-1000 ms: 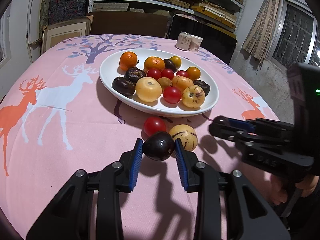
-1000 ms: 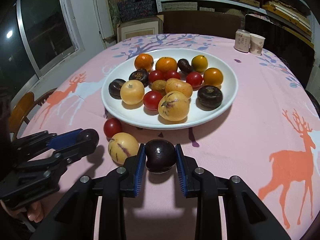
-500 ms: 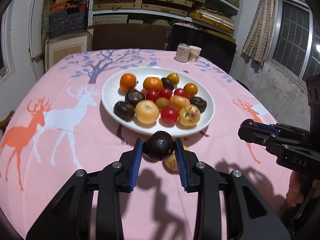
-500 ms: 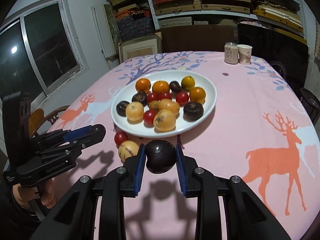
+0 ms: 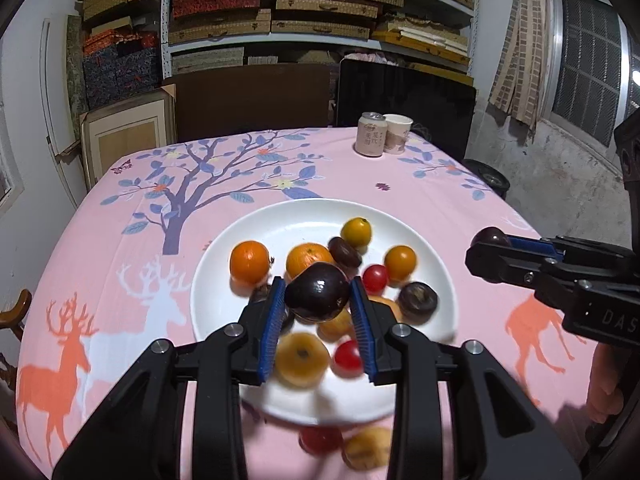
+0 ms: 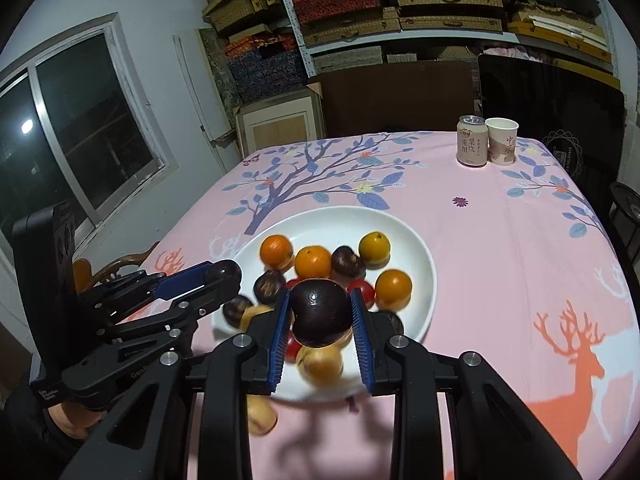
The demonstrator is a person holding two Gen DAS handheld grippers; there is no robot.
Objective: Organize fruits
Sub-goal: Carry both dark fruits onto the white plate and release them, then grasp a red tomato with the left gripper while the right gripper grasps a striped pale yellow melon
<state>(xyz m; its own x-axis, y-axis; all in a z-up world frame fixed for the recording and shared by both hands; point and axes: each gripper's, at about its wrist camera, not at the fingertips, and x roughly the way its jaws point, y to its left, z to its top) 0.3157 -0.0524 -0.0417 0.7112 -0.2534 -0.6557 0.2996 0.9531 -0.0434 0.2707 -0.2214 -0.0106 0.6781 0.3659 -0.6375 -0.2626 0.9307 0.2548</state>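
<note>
Table (image 5: 100, 264): broad top under a pink cloth, matte, printed with a purple-leaved tree and orange and white deer.

Shelving (image 5: 320, 8): metal racks on the back wall, stacked with flat woven and red-patterned cases; barred window at the right.

Plate (image 5: 224, 276): white, glazed, shallow oval, at the table's middle. It holds round oranges, small glossy red tomatoes, dark wrinkled fruits and pale yellow ones; the near ones are blurred.

Left gripper (image 5: 318, 300): black plastic arms, blue ribbed fingers (image 5: 272, 320) clamped on a dark purple fruit (image 5: 318, 294), smooth, glossy, rounded, held in the air above the plate's near half.

Right gripper (image 6: 320, 316): same build, fingers closed on a second dark purple fruit (image 6: 322, 314), shiny, with a dimple on top, held above the plate's near rim.

Loose fruits: a red tomato (image 5: 320, 440) and a yellow fruit (image 5: 368, 448) on the cloth, just in front of the plate.

Drink can (image 5: 371, 134) and paper cup (image 5: 397, 133): upright, side by side at the far edge.
</note>
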